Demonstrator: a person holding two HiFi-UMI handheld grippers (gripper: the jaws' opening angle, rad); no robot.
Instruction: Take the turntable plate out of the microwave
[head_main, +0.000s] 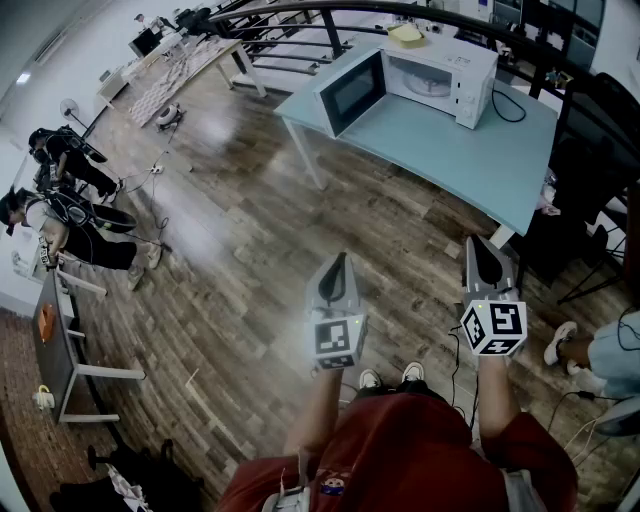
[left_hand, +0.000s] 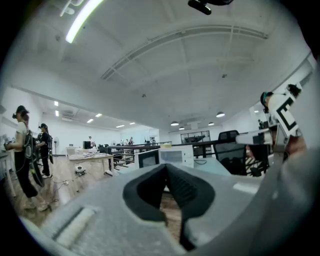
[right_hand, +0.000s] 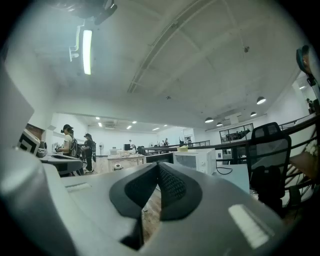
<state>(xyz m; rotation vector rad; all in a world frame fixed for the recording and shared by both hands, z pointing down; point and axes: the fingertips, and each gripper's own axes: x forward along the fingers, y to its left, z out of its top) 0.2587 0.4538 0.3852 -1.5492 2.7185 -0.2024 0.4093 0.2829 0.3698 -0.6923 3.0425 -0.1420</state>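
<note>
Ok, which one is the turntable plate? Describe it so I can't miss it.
Find the light blue table at the top of the head view; a white microwave stands on it with its door swung open. The plate is the pale round disc lying flat inside the oven, not the yellow thing on its roof.

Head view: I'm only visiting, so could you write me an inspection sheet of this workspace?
Surface: light blue table, mostly bare, on a wooden floor.
Job's things: white microwave on the table, door open, turntable plate inside.
Clutter: yellow item on top of the microwave.
Grippers: left gripper and right gripper are short of the table, jaws shut, nothing between them.
Cables: black cable beside the microwave; floor cables.
Surroundings: people at left; black chair at right.
</note>
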